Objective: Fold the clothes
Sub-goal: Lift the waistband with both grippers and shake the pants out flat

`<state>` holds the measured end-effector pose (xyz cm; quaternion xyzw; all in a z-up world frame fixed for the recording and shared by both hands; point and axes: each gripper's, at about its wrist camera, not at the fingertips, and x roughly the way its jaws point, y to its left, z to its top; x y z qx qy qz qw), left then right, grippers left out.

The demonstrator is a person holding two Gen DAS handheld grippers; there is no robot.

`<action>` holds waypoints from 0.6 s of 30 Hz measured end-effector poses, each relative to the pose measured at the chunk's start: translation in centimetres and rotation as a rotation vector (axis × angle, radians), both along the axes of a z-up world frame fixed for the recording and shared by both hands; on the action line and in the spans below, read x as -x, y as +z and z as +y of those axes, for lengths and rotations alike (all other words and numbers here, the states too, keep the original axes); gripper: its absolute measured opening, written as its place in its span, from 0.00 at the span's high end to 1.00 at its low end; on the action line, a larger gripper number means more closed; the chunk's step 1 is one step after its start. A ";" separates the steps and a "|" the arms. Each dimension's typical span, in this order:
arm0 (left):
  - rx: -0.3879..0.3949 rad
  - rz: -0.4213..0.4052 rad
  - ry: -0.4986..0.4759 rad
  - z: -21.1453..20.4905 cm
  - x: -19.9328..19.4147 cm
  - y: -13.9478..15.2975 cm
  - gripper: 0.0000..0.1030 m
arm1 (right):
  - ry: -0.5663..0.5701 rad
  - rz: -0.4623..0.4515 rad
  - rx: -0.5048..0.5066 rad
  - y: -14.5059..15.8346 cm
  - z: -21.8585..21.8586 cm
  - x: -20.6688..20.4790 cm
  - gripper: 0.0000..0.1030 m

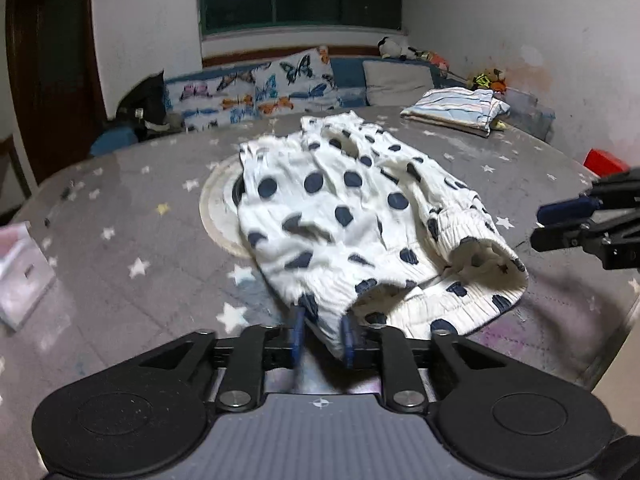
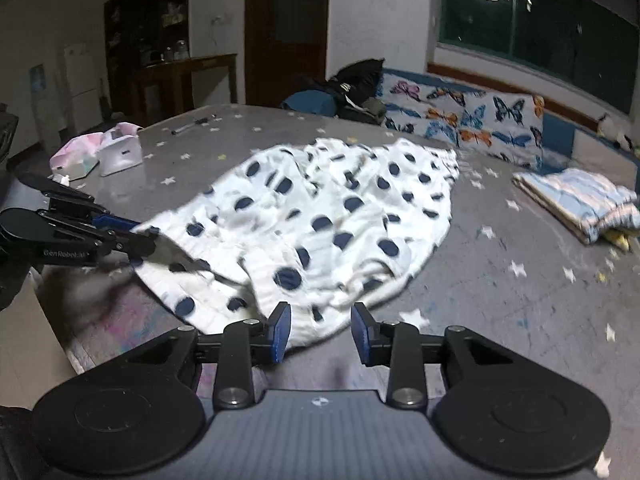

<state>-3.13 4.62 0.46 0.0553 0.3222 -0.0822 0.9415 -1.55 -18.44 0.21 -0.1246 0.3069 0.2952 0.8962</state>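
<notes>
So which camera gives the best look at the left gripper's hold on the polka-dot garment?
The left wrist view: the left gripper pinches the polka-dot garment's near edge right at the lens. The right wrist view shows that gripper only side-on at the frame's edge.

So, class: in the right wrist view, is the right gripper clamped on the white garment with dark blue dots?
No: the right gripper stands open, its blue pads apart, gripping nothing, above the white dotted garment's near edge.

A white garment with dark dots [image 2: 320, 224] is spread on the grey star-patterned table [image 2: 500, 280] ahead of the right gripper [image 2: 320, 332], whose jaws are parted just above its near edge. Left of the jaws, the cloth's corner is pinched by the left gripper [image 2: 138, 236].
</notes>
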 end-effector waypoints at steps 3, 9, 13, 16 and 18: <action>-0.060 -0.035 -0.046 -0.8 0.1 -0.2 0.53 | 0.032 -0.031 0.015 0.1 1.1 -0.1 0.56; -0.188 -0.097 -0.151 -2.8 0.1 -1.0 0.53 | 0.108 -0.066 0.084 -0.9 3.6 0.0 0.55; -0.270 -0.132 -0.218 -3.9 0.0 -1.7 0.53 | 0.130 -0.094 0.131 -1.6 4.6 -0.1 0.55; -0.299 -0.121 -0.233 -4.1 -0.6 -2.5 0.58 | 0.128 -0.094 0.155 -2.1 5.1 -0.6 0.57; -0.308 -0.117 -0.235 -4.2 -1.0 -2.9 0.79 | 0.123 -0.093 0.170 -2.5 5.2 -0.9 0.58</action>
